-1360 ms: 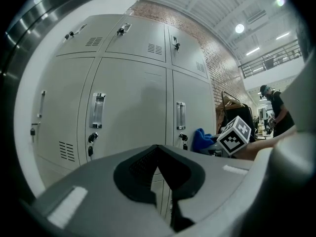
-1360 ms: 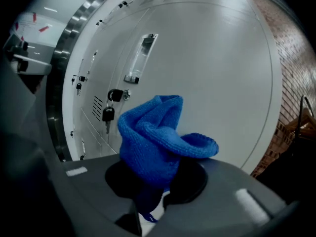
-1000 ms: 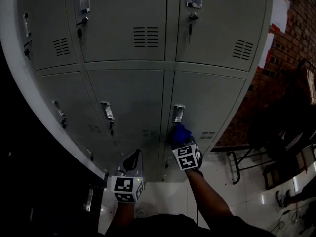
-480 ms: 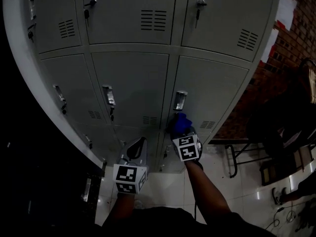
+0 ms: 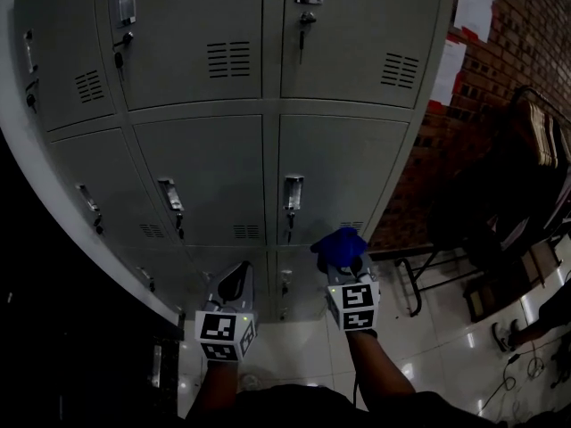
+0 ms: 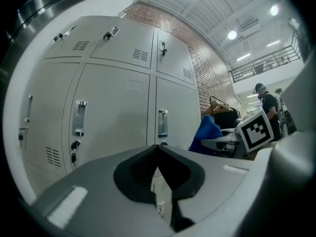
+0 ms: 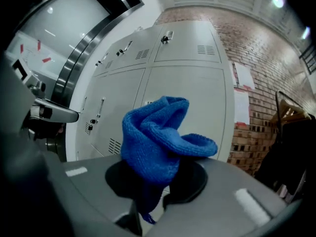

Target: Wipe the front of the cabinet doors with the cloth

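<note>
A bunched blue cloth (image 7: 160, 137) sticks up out of my right gripper (image 7: 150, 201), whose jaws are shut on it. In the head view the blue cloth (image 5: 339, 246) is held just in front of the lower right door (image 5: 343, 172) of the grey cabinet, a little apart from its face. My left gripper (image 5: 234, 285) is lower left of it, shut with nothing between its jaws (image 6: 157, 174). The left gripper view shows the grey doors (image 6: 113, 112) ahead and the cloth (image 6: 206, 132) at the right.
Each door carries a metal handle (image 5: 293, 193) with a lock, and vent slots (image 5: 230, 59). A brick wall (image 5: 473, 105) stands right of the cabinet. Dark chairs and a rack (image 5: 500, 230) crowd the right side on a glossy tiled floor (image 5: 428, 346).
My right gripper with the cloth has drawn back a little from the door and moved right of the handle. The head view has shifted, so the cabinet sits further left.
</note>
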The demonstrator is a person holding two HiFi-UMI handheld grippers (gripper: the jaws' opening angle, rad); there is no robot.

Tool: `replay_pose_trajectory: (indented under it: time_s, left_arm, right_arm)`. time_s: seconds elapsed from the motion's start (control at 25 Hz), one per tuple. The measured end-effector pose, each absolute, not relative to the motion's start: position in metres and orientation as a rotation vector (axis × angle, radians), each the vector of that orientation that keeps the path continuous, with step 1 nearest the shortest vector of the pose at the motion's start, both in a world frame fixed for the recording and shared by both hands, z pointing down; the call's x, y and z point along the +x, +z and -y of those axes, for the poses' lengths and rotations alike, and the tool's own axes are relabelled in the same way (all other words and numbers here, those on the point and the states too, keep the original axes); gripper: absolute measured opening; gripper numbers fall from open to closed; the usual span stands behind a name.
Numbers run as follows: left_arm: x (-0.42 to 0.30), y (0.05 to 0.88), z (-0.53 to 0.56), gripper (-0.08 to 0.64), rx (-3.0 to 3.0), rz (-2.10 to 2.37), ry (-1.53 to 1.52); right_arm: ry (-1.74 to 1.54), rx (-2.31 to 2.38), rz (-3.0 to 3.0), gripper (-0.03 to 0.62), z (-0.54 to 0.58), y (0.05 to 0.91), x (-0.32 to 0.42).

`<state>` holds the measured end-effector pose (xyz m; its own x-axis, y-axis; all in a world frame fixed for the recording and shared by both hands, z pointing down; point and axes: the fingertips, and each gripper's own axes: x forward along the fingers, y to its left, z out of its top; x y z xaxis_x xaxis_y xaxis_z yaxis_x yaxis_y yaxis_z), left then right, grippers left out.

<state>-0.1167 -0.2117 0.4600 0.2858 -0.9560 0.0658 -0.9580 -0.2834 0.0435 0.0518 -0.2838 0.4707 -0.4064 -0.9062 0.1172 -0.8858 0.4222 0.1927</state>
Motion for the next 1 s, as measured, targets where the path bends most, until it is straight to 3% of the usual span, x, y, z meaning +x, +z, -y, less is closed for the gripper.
replay_pose_trajectory:
  time_s: [1.0]
  left_arm:
    - [-0.102, 0.456, 0.208, 0.011, 2.479, 1.823, 0.020]
  right_arm:
    - [-0.234, 1.561, 2.501, 0.081, 0.240, 0.454, 0.056]
